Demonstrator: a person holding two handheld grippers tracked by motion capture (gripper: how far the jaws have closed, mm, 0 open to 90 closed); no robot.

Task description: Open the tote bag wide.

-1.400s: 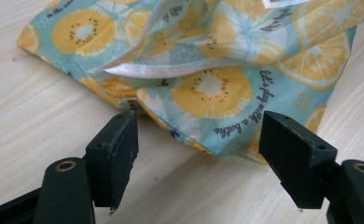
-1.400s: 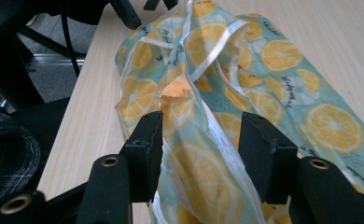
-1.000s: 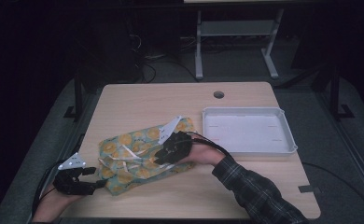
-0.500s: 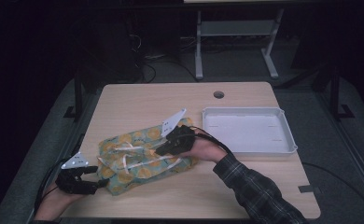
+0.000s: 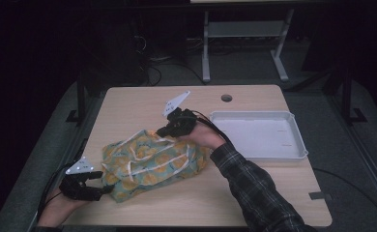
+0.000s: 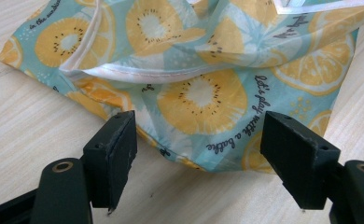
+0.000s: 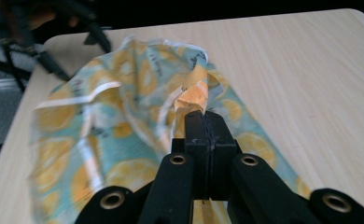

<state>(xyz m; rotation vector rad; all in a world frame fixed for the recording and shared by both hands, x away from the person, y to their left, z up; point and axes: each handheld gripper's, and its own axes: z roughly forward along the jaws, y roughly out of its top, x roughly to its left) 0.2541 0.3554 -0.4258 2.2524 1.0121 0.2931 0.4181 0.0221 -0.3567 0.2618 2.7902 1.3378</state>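
Note:
A light blue cloth [image 5: 150, 162] printed with yellow citrus slices lies crumpled on the wooden table [image 5: 138, 104]. My right gripper [image 5: 163, 130] is shut on the cloth's far edge and holds it lifted; in the right gripper view the jaws [image 7: 207, 122] pinch a twisted fold of the cloth [image 7: 124, 116]. My left gripper [image 5: 104, 190] stands open at the cloth's near left corner. In the left gripper view its two jaws [image 6: 199, 149] straddle that corner of the cloth [image 6: 208, 88] just above the tabletop, without touching it.
A white rectangular tray [image 5: 259, 133] sits on the right part of the table, close to the right forearm in a plaid sleeve [image 5: 254, 188]. A round cable hole [image 5: 226, 98] lies near the far edge. Dark floor and a metal stand [image 5: 244, 38] lie beyond.
My right gripper has moved toward the far side of the table, pulling the cloth's edge up and away. My left gripper has stayed near the cloth's near left corner.

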